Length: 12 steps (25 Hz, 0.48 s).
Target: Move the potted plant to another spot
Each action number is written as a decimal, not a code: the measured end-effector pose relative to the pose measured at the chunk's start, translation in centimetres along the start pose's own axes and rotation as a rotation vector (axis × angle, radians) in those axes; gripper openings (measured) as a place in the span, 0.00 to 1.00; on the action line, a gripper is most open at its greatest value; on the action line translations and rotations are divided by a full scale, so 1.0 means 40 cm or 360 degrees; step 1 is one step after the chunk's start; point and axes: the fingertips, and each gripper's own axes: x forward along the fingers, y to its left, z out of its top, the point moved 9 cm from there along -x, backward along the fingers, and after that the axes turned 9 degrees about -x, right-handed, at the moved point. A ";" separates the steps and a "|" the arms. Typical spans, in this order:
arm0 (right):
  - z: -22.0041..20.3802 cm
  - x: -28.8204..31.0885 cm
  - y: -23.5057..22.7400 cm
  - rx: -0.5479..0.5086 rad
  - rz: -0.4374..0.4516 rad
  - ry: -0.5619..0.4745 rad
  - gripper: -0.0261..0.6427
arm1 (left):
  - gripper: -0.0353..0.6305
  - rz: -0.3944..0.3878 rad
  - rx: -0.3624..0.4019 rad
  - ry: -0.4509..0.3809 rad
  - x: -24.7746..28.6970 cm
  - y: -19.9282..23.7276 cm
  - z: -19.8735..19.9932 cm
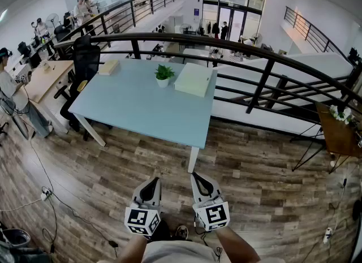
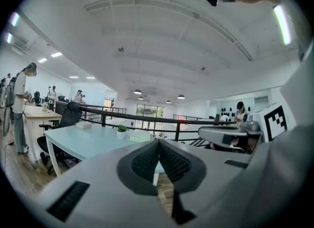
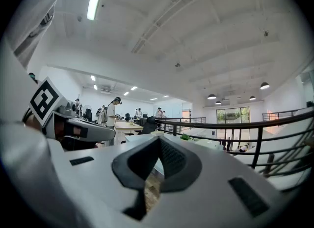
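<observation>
A small potted plant in a white pot stands near the far edge of the light blue table; it shows small in the left gripper view and as a green tuft in the right gripper view. My left gripper and right gripper hang side by side over the wood floor, well short of the table's near edge. Both are shut with nothing between the jaws.
A flat pale box lies right of the plant and a thinner one at the table's far left. A black railing curves behind the table. A black office chair and several people at desks stand to the left. Cables run across the floor.
</observation>
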 end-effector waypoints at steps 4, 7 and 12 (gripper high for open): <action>-0.001 0.008 0.012 0.0002 0.0014 0.0019 0.04 | 0.07 0.0002 -0.0011 0.0006 -0.005 0.011 -0.003; 0.007 0.026 0.023 0.0000 0.0020 0.0032 0.04 | 0.07 -0.0010 -0.0008 0.0023 -0.003 0.030 0.001; -0.011 0.070 0.037 0.0005 -0.0034 0.0049 0.04 | 0.07 -0.0049 -0.0002 0.0059 0.022 0.089 -0.001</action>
